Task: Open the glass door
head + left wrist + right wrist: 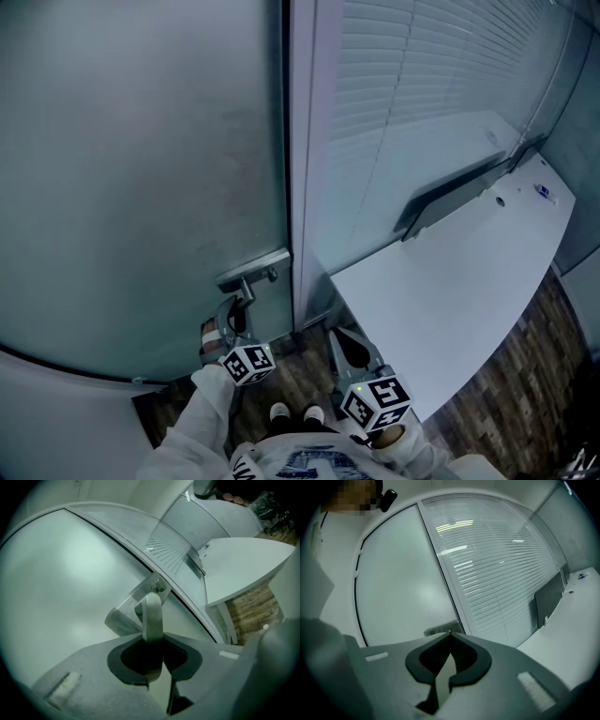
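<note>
Clamped on the lever handle [152,613], the left gripper [152,641] should roll it fully down before swinging the frosted glass door [141,187]; the handle sits at 7 o'clock in the head view. The left wrist is rolled and points nearly level. The right gripper [449,637], jaws together and empty, hangs at 5 o'clock.

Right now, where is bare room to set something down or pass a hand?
The white curved desk is bare between the dark flat panel and its near edge. Crowded at the silver lever handle, clamped by the left gripper.
</note>
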`<state>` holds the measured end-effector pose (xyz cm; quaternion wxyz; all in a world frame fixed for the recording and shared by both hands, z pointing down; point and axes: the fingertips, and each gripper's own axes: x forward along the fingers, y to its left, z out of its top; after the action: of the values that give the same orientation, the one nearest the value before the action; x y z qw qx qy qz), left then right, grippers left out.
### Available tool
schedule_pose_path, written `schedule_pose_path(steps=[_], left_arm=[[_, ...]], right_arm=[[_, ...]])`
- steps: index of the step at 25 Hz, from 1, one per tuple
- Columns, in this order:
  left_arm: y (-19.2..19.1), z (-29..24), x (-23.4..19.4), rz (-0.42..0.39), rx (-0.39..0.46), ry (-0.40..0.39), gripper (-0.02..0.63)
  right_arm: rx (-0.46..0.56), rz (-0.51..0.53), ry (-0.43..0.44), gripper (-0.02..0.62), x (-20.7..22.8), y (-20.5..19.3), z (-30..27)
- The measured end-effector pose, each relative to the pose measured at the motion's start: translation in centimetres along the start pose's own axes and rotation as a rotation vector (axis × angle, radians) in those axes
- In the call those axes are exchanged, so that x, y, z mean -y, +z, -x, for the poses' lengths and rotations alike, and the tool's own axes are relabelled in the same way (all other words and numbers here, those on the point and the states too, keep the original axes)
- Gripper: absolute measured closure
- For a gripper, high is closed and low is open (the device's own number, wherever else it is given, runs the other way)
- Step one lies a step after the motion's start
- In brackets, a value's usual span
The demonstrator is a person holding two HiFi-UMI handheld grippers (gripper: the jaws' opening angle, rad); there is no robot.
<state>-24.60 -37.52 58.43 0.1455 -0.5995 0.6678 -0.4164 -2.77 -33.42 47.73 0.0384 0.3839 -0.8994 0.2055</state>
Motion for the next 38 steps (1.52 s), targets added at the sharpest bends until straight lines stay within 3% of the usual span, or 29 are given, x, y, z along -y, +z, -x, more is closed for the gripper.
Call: schedule_pose_path(steps=[11,16,21,29,32,38], left_arm=[[0.4,1.5,0.3,-0.033,-0.013,-0.007,0.543],[0.5,2.6,0.3,-0.11,-0.05,-0.003,0.545],[0.4,3.2,1.1,-0.121,-0.069,-0.018,0.545],[1.1,5.0,0.4,-0.272,-0.108,-0.01,0.538],[1.5,5.7,0.0,-0.376,-0.119,0.012,0.525],[1.8,8.1,0.8,-0.414,-0.15,-0.001,0.515]], right_arm=[[0.005,-0.012,0.003,0.592,0.0,0.2,1.0],[0.008,-0.017,0.006,0.592,0.0,0.1,1.5],[0.012,-0.014,0.014,0.592,-0.1,-0.2,1.5],[0.015,-0.017,0.015,0.592,-0.3,0.2,2.0],[0.02,-0.016,0.014,0.592,-0.1,0.0,2.2],[0.021,-0.022,0.014,0.592,0.2,-0.8,4.9]])
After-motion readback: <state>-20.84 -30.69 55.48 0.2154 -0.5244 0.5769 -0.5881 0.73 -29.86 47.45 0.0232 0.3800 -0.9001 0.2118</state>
